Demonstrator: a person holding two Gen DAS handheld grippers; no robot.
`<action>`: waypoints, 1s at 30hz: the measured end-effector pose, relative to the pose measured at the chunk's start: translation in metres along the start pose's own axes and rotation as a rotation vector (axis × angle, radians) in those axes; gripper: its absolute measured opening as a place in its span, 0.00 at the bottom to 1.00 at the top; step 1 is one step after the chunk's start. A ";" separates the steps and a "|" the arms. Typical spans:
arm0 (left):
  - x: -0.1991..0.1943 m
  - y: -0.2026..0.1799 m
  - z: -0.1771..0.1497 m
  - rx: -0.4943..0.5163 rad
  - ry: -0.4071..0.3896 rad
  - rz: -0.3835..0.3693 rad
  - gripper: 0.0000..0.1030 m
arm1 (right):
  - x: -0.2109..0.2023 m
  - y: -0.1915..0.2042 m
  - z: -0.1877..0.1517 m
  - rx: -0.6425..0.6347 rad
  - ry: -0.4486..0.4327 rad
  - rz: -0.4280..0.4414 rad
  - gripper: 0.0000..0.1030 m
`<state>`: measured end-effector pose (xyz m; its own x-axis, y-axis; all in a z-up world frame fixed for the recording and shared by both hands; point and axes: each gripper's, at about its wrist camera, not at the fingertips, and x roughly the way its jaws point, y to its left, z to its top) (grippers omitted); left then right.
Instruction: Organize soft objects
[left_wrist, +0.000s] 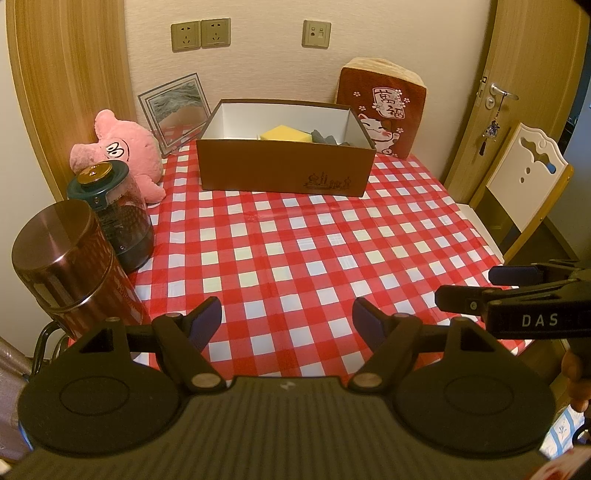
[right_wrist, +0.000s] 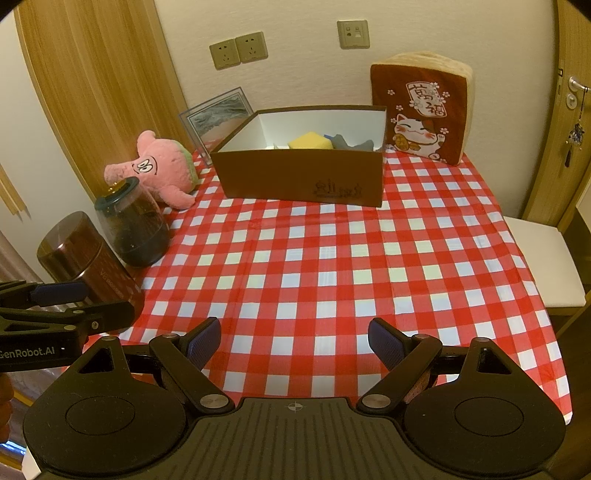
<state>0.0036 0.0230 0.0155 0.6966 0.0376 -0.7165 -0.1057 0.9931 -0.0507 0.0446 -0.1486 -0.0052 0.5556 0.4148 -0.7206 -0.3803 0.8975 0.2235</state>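
Item 1. Brown cardboard box, open-topped, white inside, at the far middle of the red-and-white checked tablecloth. Contents visible over the rim: 1 yellow sponge block and grey cloth pieces just beside it. The rest of the box floor is hidden by the near wall.

Item 2. Pink plush toy, lying at the table's far left, outside the box, well apart from both grippers.

Item 3. Dark red lucky-cat cushion, upright against the wall just right of the box, outside it.

Item 4. Not soft goods: glass picture frame leaning behind the box; jar with green lid; dark red round tin at the near left edge.

Item 5. Left gripper: fingers spread wide, nothing between them, above the near edge of the cloth.

Item 6. Right gripper: fingers spread wide, empty, beside the left one over the near edge.

Step in hand, as judged: between picks. 2 kinds of soft item are boxed; the plush toy and possibly the cushion remain. The near cloth is bare.

Next move, as judged: reach the left gripper forward and left to the plush toy, passing clear of the jar and tin, and close on a thick fold of its body. The cushion looks too bulky for the space left in the box.
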 end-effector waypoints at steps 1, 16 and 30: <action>-0.001 0.000 0.000 -0.001 0.000 0.000 0.74 | 0.000 0.000 0.000 0.000 0.000 0.000 0.84; 0.000 0.001 0.000 0.000 0.000 0.001 0.74 | 0.000 0.001 0.000 0.000 0.000 0.000 0.84; 0.001 0.003 -0.001 -0.001 0.002 0.002 0.74 | 0.000 0.001 0.000 0.001 0.001 -0.002 0.84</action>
<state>0.0037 0.0261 0.0141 0.6953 0.0389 -0.7177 -0.1074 0.9930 -0.0502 0.0444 -0.1472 -0.0048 0.5557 0.4132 -0.7214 -0.3784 0.8984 0.2230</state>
